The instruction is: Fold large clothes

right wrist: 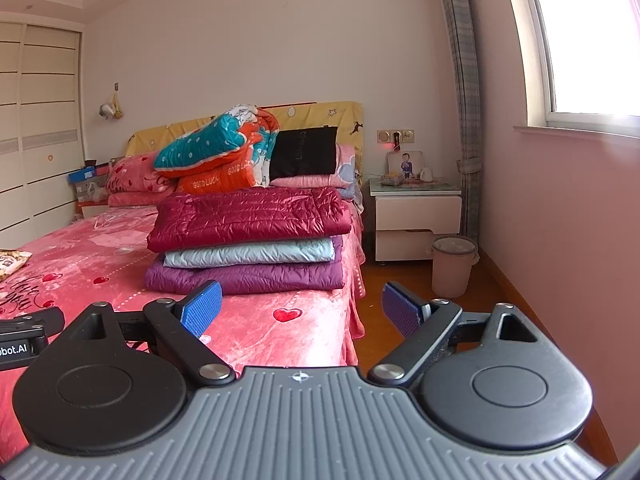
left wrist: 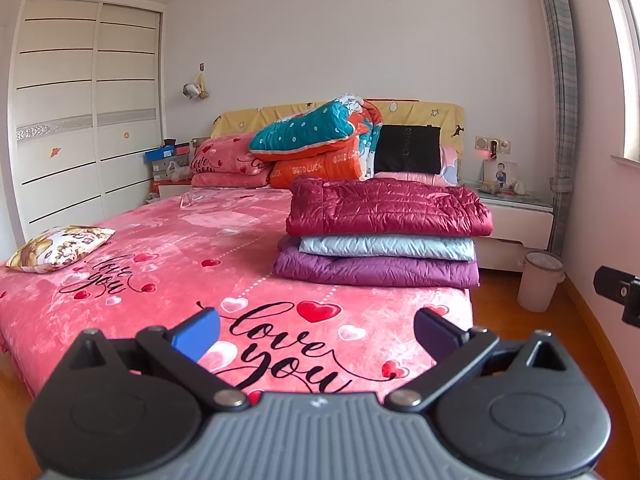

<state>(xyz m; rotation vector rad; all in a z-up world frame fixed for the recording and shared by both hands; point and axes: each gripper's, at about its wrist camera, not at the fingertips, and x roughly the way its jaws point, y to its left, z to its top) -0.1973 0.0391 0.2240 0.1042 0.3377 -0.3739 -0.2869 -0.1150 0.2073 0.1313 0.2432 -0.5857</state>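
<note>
A stack of three folded quilted jackets lies on the pink bed (left wrist: pixel 168 248): a dark red one (left wrist: pixel 384 208) on top, a light blue one (left wrist: pixel 384 247) in the middle, a purple one (left wrist: pixel 376 270) at the bottom. The stack also shows in the right wrist view, with the dark red jacket (right wrist: pixel 248 216), the light blue one (right wrist: pixel 248 254) and the purple one (right wrist: pixel 248 274). My left gripper (left wrist: pixel 316 330) is open and empty above the bed's near end. My right gripper (right wrist: pixel 302 306) is open and empty at the bed's right edge, short of the stack.
A rolled teal and orange quilt (left wrist: pixel 320 140), pink pillows (left wrist: pixel 228 160) and a black bag (left wrist: pixel 408 148) sit at the headboard. A small patterned cushion (left wrist: pixel 60 248) lies on the bed's left. A white nightstand (right wrist: pixel 416 216) and a pink bin (right wrist: pixel 452 266) stand right of the bed.
</note>
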